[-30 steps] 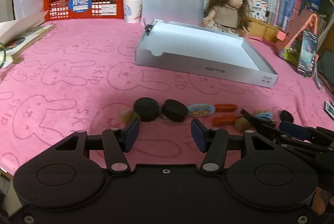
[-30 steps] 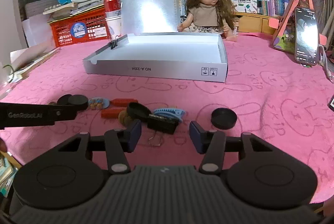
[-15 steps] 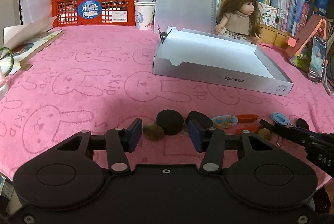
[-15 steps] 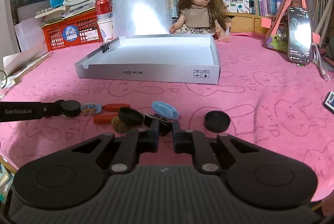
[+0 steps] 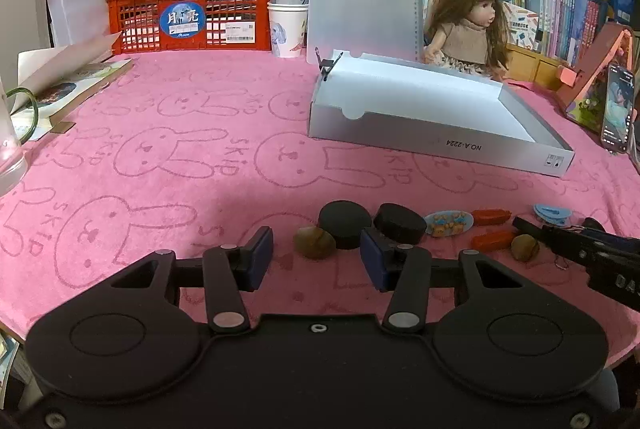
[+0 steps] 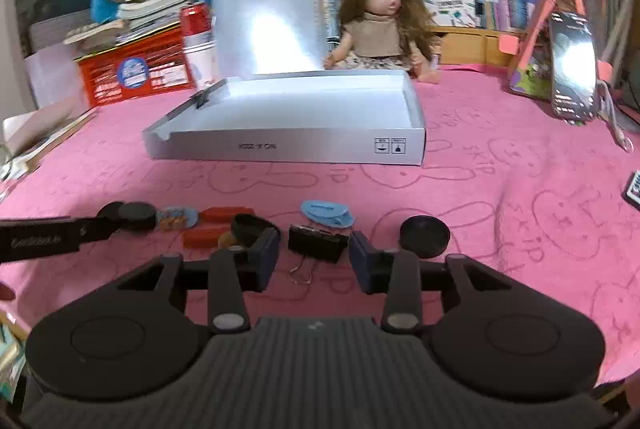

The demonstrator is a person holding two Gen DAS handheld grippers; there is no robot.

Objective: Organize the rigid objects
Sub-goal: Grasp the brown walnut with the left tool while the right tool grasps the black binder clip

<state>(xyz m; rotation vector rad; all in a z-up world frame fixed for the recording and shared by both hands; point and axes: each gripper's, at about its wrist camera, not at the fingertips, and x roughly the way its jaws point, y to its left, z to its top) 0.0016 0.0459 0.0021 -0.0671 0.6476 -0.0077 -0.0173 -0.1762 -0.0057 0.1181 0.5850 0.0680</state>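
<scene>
The black binder clip [image 6: 318, 243] lies low in the centre of the right wrist frame on the pink cloth [image 6: 500, 189], its long axis running left to right, its wire loops pointing down toward the camera. Half a second ago the right gripper [image 6: 314, 261] was pinched together over it; now its jaws stand spread on either side, touching nothing as far as the blurred frame shows. The left gripper [image 5: 316, 263] is also spread, a brown stone [image 5: 314, 244] just ahead between its tips, closer than before. The white box [image 6: 288, 147] sits mid-frame beyond.
</scene>
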